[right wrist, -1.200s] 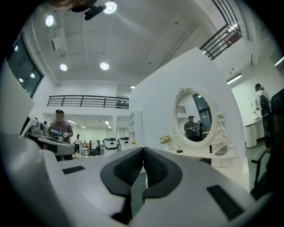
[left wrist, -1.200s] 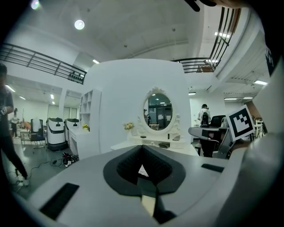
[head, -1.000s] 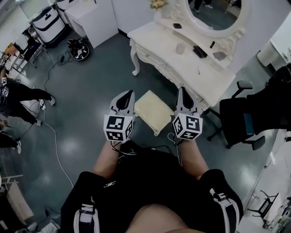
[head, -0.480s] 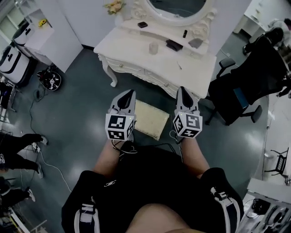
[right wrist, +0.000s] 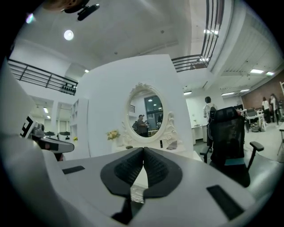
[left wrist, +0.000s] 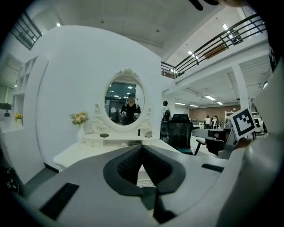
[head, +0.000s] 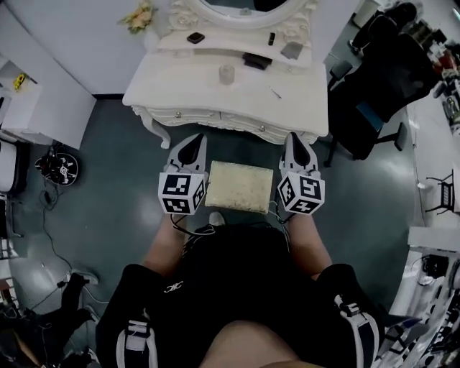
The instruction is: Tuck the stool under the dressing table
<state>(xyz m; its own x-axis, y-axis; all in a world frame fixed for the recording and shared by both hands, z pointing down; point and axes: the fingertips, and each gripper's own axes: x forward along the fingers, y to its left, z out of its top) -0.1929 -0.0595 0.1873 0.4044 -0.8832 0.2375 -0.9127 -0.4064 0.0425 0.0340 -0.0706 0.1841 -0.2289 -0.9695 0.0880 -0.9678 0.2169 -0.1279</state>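
1. Left hand-held gripper (head: 192,141): I am reading its jaws as pressed fully together (left wrist: 142,149), with nothing between them. It is pointing roughly level at the dressing table (head: 215,116).

2. Right hand-held gripper (head: 295,140): its jaws are likewise meeting along their full length (right wrist: 143,151) and gripping nothing. It is pointing the same way as the left one.

3. Stool (head: 239,187): in the head view its pale cushioned top is lying between the two hand-held grippers, and the stool is standing on the grey floor (head: 108,180). It is sitting just in front of the dressing table's front edge, not under it. I cannot tell whether either hand-held gripper is touching it.

4. Worktop (head: 180,83): it is carrying a small cup (head: 227,73) and a few dark items nearer the oval mirror (left wrist: 125,105). Flowers (head: 139,16) are standing at its back left corner.

5. Surroundings: a black office chair (head: 377,86) is standing just to the right of the dressing table.
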